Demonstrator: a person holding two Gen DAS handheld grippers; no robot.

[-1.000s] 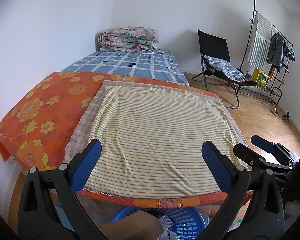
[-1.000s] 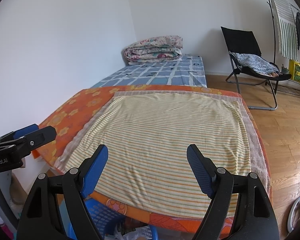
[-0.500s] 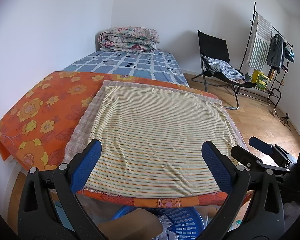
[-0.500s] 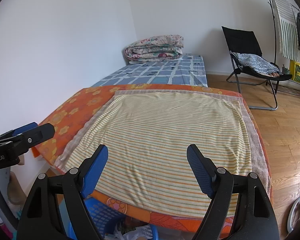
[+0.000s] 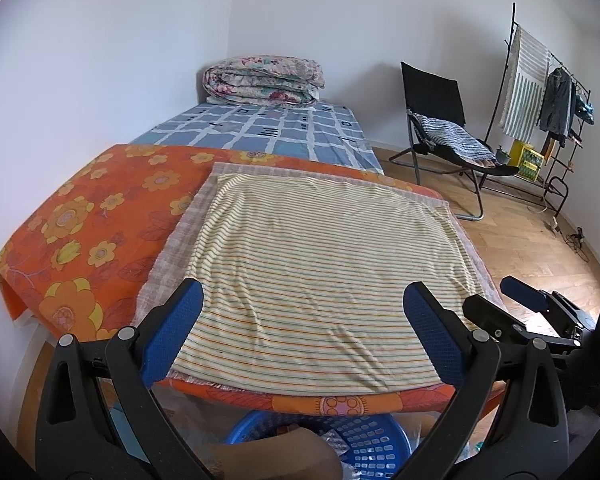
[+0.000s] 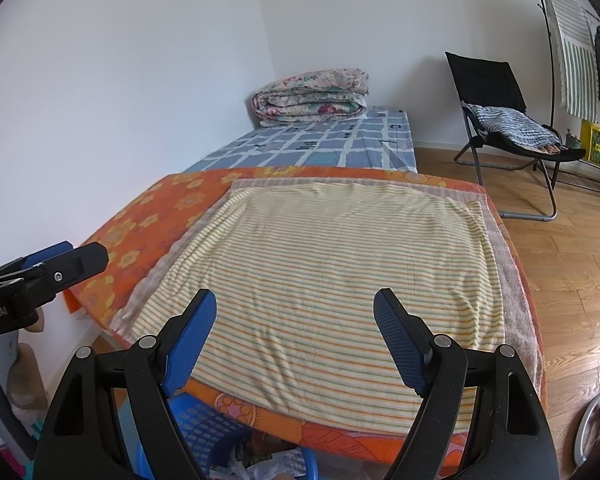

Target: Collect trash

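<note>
Left gripper (image 5: 302, 326) and right gripper (image 6: 294, 336) both spread wide, holding nothing, above striped cloth (image 5: 320, 276). Blue basket (image 5: 364, 440) with trash at 6 o'clock.

A home bedroom is shown: ahead of the fingers a bed (image 5: 260, 136) is seen with a folded quilt (image 5: 264, 80) at its far end; right of the fingers a folding chair (image 5: 444, 120), a clothes rack (image 5: 548, 92) and wood floor (image 6: 572, 264) are visible.

Soft striped cloth (image 5: 320, 272) covers the bed; perforated plastic basket (image 5: 364, 440); glossy wood floor (image 6: 572, 264).
</note>
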